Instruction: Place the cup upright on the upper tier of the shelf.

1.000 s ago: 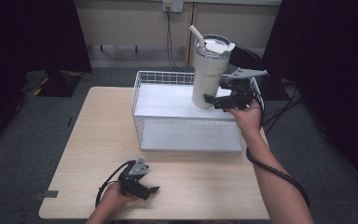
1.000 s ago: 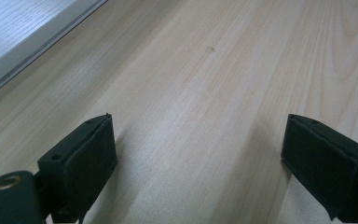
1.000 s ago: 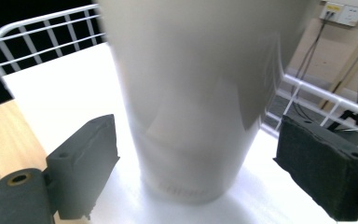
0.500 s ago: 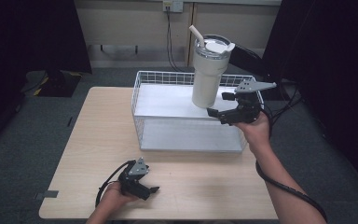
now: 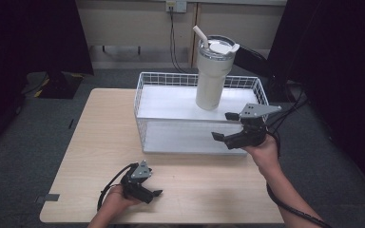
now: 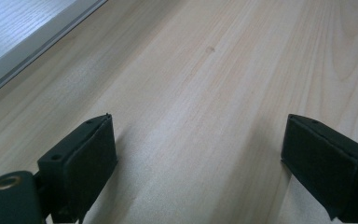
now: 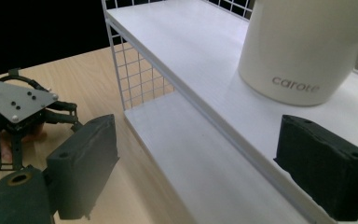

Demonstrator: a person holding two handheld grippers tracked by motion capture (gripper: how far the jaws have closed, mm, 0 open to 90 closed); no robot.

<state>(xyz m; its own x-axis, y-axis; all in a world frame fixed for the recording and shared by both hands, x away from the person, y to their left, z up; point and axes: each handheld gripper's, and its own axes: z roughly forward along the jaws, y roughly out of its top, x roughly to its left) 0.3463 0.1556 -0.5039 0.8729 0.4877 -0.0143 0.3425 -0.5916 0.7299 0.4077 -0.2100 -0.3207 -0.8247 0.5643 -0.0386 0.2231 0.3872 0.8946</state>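
A tall cream tumbler (image 5: 213,73) with a lid and straw stands upright on the upper shelf of a white wire rack (image 5: 166,103). My right gripper (image 5: 222,126) hovers open at the rack's front right corner, clear of the tumbler. In the right gripper view the tumbler (image 7: 303,46), marked "carote", stands beyond the spread jaws of my right gripper (image 7: 200,172), on the white shelf (image 7: 186,51). My left gripper (image 5: 151,186) rests low on the table (image 5: 100,137) near the front edge. In its own view my left gripper (image 6: 203,163) is open over bare wood.
The rack has a lower white shelf (image 5: 185,137) under the upper one and wire walls at the back and sides. Its base edge (image 6: 23,42) lies ahead and to the left of my left gripper. A cable (image 5: 105,190) trails from the left gripper. Dark floor surrounds the table.
My right gripper has let go of the tumbler and drawn back toward the rack's front right corner. The tumbler stays upright on the upper shelf. The left gripper has not moved.
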